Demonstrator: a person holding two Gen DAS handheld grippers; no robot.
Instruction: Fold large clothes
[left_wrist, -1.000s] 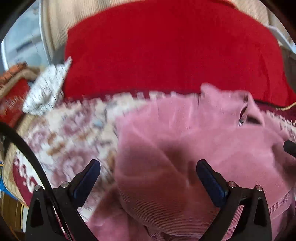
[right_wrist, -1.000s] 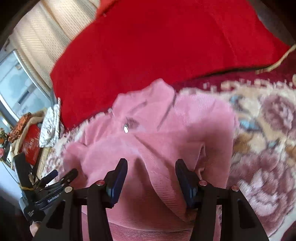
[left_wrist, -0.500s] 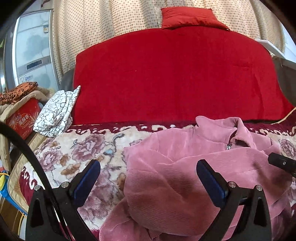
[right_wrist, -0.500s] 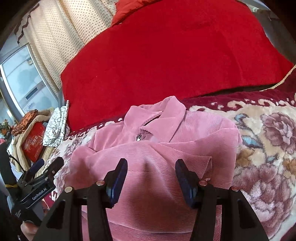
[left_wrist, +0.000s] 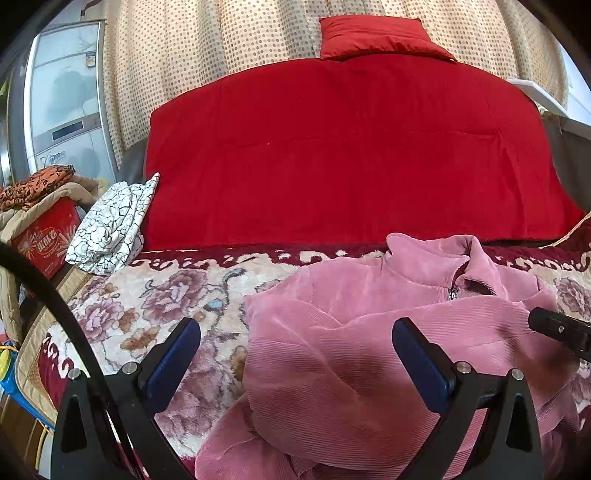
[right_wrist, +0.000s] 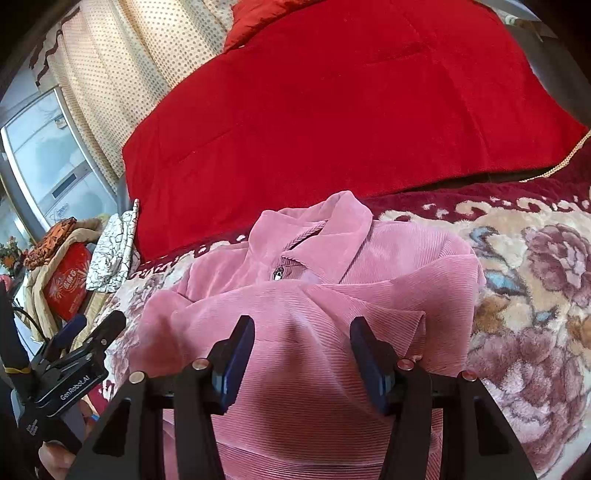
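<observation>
The pink ribbed corduroy jacket (right_wrist: 314, 295) lies crumpled on the flowered plush blanket (left_wrist: 155, 306), collar toward the big red quilt (left_wrist: 332, 155), zipper pull showing at the neck. Over it hovers the left hand-held gripper (left_wrist: 295, 354), jaws spread wide, nothing between its blue pads. The right hand-held gripper (right_wrist: 303, 350) hangs above the jacket's front, jaws parted about halfway, gripping nothing. A white crackle-patterned cloth (left_wrist: 110, 229) sits at the quilt's left edge, beside a red printed box (left_wrist: 46, 236).
</observation>
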